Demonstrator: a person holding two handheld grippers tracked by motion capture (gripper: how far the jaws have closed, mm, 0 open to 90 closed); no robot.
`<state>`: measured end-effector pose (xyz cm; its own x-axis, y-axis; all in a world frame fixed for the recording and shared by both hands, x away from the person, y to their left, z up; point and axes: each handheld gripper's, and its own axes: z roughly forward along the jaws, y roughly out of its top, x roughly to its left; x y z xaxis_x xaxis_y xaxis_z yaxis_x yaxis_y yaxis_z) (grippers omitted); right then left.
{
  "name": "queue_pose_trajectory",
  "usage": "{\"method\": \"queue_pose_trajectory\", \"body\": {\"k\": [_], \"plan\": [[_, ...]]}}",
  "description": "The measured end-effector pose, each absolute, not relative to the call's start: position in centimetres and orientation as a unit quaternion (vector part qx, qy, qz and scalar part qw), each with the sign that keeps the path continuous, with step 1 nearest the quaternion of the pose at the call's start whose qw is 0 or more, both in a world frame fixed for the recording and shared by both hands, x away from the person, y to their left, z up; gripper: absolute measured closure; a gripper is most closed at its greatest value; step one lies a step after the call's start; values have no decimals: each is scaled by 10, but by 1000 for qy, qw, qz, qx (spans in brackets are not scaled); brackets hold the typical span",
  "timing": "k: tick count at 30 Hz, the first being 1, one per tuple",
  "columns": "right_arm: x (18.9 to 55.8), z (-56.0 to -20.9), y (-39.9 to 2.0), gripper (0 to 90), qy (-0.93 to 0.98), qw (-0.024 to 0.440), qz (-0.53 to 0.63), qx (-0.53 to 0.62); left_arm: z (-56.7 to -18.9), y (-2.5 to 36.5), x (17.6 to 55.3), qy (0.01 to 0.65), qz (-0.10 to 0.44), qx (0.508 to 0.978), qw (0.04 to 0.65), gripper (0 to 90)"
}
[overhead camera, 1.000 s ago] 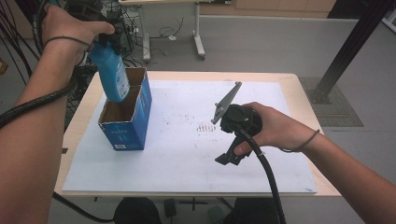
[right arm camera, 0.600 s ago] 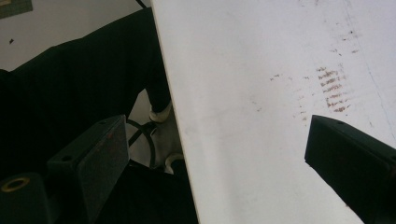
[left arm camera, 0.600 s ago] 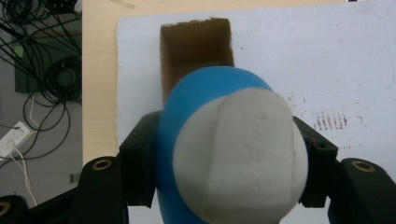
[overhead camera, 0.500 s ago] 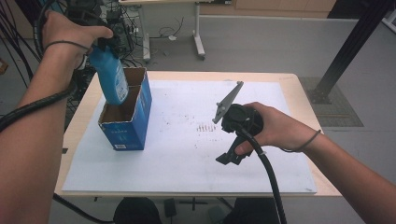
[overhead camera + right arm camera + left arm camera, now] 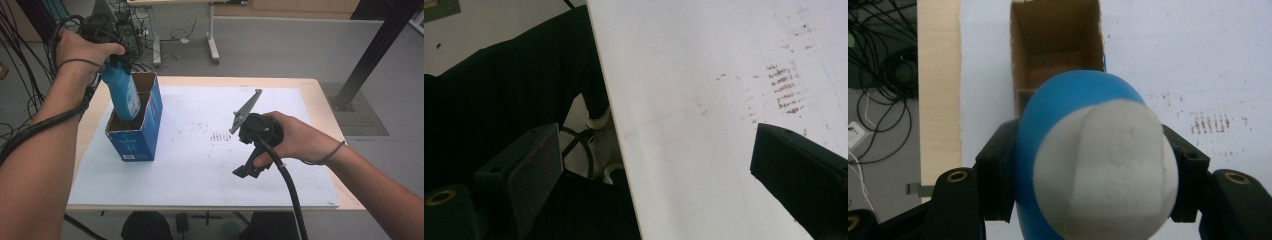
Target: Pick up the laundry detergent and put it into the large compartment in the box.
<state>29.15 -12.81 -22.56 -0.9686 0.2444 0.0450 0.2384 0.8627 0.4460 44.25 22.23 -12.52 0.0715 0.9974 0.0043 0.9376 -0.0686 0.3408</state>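
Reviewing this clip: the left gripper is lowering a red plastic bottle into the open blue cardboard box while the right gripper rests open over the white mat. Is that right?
Not quite: the plastic bottle is blue with a white end, not red, as the left gripper view shows. The rest stands: the left gripper clamps it above the open blue cardboard box, and the right gripper sits open over the white mat.

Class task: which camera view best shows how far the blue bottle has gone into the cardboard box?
The high view: the blue bottle shows side-on, its lower end inside the cardboard box. The left gripper view looks down on its white cap, hiding depth.
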Motion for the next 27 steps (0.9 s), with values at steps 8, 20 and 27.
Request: {"method": "queue_pose_trajectory", "body": {"k": [8, 20, 27], "plan": [[292, -225, -131, 63, 965, 8, 229, 128, -137, 222, 445, 668, 120, 726, 116, 378], [295, -229, -130, 63, 965, 5, 227, 130, -164, 229, 447, 674, 103, 724, 108, 378], [295, -229, -128, 63, 965, 3, 228, 128, -177, 232, 447, 676, 95, 723, 107, 378]]}}
